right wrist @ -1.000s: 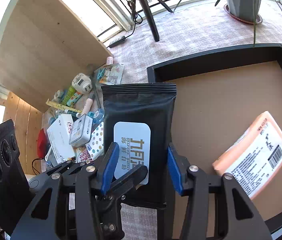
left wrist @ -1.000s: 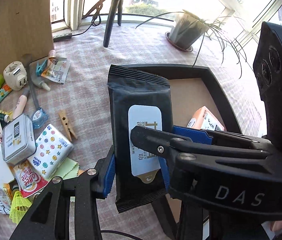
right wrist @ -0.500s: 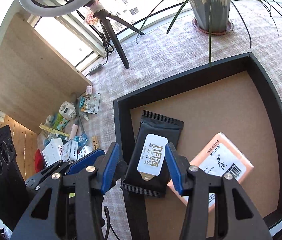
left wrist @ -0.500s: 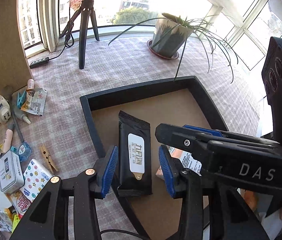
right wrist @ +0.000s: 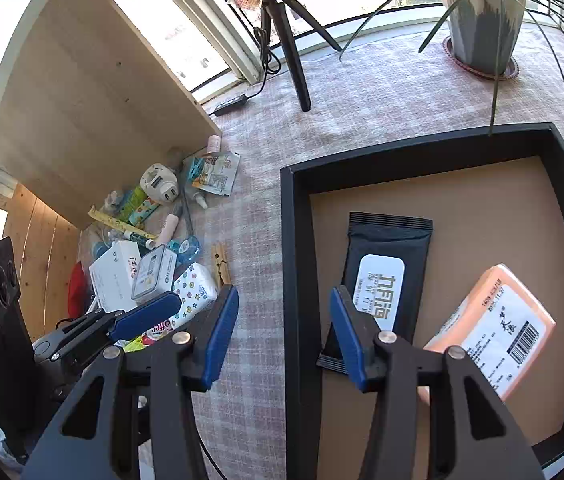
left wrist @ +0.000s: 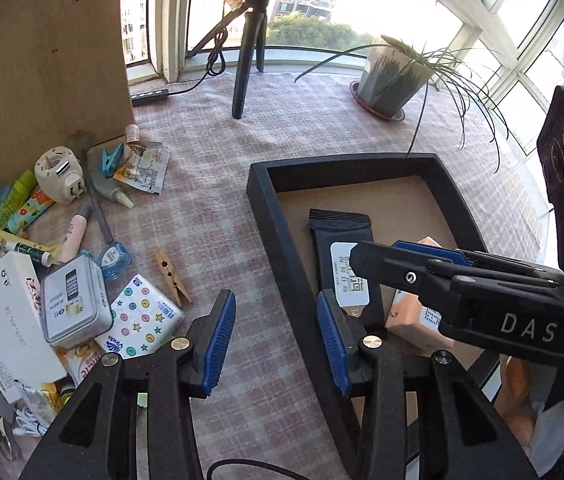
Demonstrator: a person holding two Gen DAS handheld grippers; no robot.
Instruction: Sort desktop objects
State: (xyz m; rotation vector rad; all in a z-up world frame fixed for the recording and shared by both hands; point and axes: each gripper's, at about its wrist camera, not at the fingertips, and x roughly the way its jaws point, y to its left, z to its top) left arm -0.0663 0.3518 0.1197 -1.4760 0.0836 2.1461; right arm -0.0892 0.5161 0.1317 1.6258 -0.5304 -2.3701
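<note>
- Both grippers hang above the worktop (right wrist: pixel 381 92), pointing steeply down, jaws apart with nothing between the blue pads.
- Left gripper (left wrist: pixel 276 338): its gap spans the tray's near-left wall and the checked cloth beside it.
- Right gripper (right wrist: pixel 283 334): it straddles the same wall of the tray (right wrist: pixel 291 240); in the left view it crosses in from the right, over the tray.
- Just beyond the right gripper's right finger, a black wipes pack (right wrist: pixel 381 276) lies flat on the tray floor, with an orange pack (right wrist: pixel 493 320) close beside it to the right, tilted.
- Ahead and left of both grippers, outside the tray, is the unsorted heap: a button-print tissue pack (left wrist: pixel 140 318), a tin (left wrist: pixel 74 296), a white box (left wrist: pixel 0 320), a clothespin (left wrist: pixel 170 272).
- Farther left in the pile: a white plug (left wrist: pixel 60 174), a sachet (left wrist: pixel 146 166).
- Farthest: a tripod (left wrist: pixel 248 52) and a potted plant (left wrist: pixel 395 76) by the window.
</note>
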